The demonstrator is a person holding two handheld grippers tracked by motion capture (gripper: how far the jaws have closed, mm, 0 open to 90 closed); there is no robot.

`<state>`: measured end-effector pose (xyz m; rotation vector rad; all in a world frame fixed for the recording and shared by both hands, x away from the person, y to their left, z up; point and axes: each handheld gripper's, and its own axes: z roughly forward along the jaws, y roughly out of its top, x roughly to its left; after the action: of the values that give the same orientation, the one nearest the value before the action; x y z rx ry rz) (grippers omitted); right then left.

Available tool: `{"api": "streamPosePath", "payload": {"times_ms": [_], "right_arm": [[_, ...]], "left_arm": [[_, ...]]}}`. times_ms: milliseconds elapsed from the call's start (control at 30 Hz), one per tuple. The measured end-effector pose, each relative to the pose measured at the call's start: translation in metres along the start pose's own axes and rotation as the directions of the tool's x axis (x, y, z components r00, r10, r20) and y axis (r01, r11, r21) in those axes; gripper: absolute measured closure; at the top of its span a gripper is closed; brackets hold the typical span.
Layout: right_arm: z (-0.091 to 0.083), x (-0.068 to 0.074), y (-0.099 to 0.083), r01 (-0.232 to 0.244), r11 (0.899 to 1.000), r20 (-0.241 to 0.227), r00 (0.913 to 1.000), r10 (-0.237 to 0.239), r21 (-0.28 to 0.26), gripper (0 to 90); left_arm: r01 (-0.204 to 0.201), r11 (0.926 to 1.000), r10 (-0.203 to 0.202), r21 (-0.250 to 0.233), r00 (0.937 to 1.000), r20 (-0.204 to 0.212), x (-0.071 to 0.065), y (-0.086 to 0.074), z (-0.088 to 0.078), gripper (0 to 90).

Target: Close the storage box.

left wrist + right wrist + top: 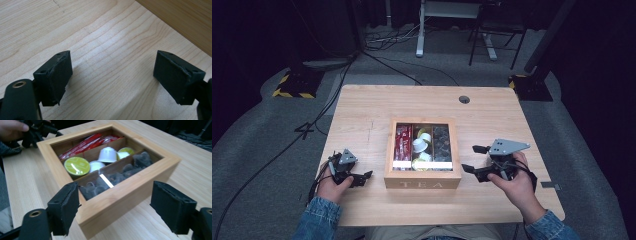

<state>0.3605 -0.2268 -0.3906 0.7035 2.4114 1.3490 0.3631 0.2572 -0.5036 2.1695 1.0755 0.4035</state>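
Step in hand: we judge this an approach to the tea box, with nothing gripped yet and both grippers flanking it.
Tea box: it stands mid-bench on the bench, a wooden frame with "TEA" on the near wall and a clear pane over three compartments.
Contents: red sachets in one compartment, white and yellow-green capsules in the middle one, dark pods in the third.
Right gripper: we see it just beside the box's right wall, apart from it; its fingers stand wide with nothing between them, and in the right gripper view the box corner sits ahead of the gap between them.
Left gripper: it rests low on the bench, near the box's left wall; its fingers are wide and empty, over bare wood, with the box wall off to one side.
Next move, our judgement: either the right fingers close in on the frame edge, or both grippers press the box from each side; the fingers must line up square with the wall first.
Risk, our judgement: a skewed grip could slide the box across the smooth bench.
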Motion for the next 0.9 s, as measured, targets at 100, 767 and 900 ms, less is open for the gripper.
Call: {"api": "streamPosePath", "payload": {"times_ms": [100, 767, 900], "right_arm": [[-0.01, -0.01, 0.0, -0.029, 1.0, 0.02, 0.9994, 0.029, -0.011, 19.7], [-0.065, -0.081, -0.042, -0.156, 0.985, 0.221, 0.9655, 0.137, 0.069, 17.8], [-0.07, -0.095, -0.054, -0.175, 0.98, 0.257, 0.955, 0.147, 0.09, 18.5]], "left_arm": [[0.0, 1.0, 0.0, -0.001, 1.0, 0.007, 0.0, 0.0, 0.0, 16.0], [-0.011, 0.9999, 0.011, -0.002, 0.9999, 0.003, 0.005, 0.001, 0.001, 15.6], [-0.013, 0.9999, 0.013, -0.002, 0.9999, 0.002, 0.005, 0.001, 0.001, 15.6]]}}
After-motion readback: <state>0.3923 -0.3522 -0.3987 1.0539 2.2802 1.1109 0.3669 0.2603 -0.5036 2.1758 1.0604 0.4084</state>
